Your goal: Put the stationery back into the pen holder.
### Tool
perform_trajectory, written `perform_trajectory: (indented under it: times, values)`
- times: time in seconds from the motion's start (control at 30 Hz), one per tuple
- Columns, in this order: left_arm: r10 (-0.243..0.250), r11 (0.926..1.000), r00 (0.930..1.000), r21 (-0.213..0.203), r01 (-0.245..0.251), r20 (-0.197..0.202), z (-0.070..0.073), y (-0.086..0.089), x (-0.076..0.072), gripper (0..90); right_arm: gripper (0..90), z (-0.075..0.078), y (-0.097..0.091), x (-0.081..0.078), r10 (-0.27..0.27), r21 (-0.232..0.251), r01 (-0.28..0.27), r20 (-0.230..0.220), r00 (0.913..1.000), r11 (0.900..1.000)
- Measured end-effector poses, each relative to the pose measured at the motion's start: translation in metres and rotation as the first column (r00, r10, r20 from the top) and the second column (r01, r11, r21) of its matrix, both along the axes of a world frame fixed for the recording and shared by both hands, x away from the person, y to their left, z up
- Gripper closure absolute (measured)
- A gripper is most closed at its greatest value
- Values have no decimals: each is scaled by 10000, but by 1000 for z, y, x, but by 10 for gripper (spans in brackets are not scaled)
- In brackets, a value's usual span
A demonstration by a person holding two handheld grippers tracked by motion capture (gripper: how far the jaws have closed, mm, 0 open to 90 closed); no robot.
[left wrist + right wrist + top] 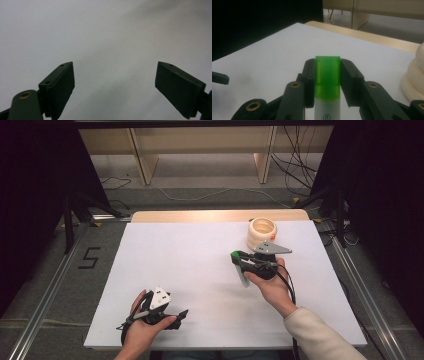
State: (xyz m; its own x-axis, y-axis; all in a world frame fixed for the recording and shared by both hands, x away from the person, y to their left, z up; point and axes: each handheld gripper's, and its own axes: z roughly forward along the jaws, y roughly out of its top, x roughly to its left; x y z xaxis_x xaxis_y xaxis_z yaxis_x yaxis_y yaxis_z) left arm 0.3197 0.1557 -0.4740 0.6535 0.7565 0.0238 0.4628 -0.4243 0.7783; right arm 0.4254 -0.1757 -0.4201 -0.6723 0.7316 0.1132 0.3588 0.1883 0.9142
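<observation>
While the right tool [239,261] clamps the green-capped marker [327,82], carrying it, the next move likely needs the ribbed holder [261,233]; the left tool [176,316] rests apart.

In the high view, even light from above is falling on the white bench [200,270], which is looking bright but not glaring. The room to the left and right of the bench is staying almost black. Only faint, soft shadows are lying on the bench beside the two hands. The picture is slightly soft, with low detail.

In the left gripper view, the white surface is appearing grey and dim, with broad blurred shadows crossing it. The dark fingers [60,87] are a little out of focus.

In the right gripper view, the light is dim and grainy. The green cap [327,75] is glowing brightly, while the cream ring stack [414,75] right of it is blurring.
</observation>
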Motion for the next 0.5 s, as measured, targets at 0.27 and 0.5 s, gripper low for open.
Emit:
perform_trajectory:
  times: [0.27,0.5]
  values:
    - [17,10000,10000,-25,-17,-4,0,0,0,158,674,7,-16,8,-521,290,513,281,9982,9983]
    - [23,10000,10000,-23,-23,-5,-1,0,0,158,674,13,-26,14,-875,459,857,373,9955,9953]
